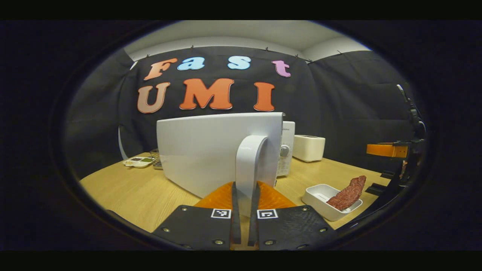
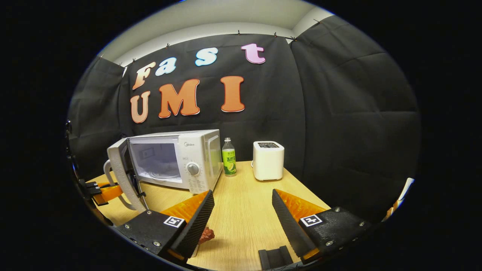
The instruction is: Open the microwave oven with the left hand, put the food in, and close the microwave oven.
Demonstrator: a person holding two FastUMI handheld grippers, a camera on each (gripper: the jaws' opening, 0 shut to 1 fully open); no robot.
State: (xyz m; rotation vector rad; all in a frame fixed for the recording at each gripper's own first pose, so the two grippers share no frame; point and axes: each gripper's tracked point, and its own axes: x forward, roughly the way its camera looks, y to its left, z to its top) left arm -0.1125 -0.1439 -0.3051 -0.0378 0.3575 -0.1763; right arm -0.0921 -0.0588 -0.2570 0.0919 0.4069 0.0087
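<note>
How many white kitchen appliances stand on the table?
2: the microwave oven at the left with its door swung open, and the toaster to its right, beyond the bottle. Others may be hidden.

The white microwave oven (image 2: 177, 160) stands on the bench (image 2: 241, 210). Its door (image 1: 211, 150) is swung wide open to the side, and the curved white handle (image 1: 250, 165) sticks out from it. Inside it looks pale, with a round plate at the bottom. The food (image 1: 348, 194), a flat reddish-brown slab, leans tilted in a small white dish (image 1: 320, 197) near the oven.
</note>
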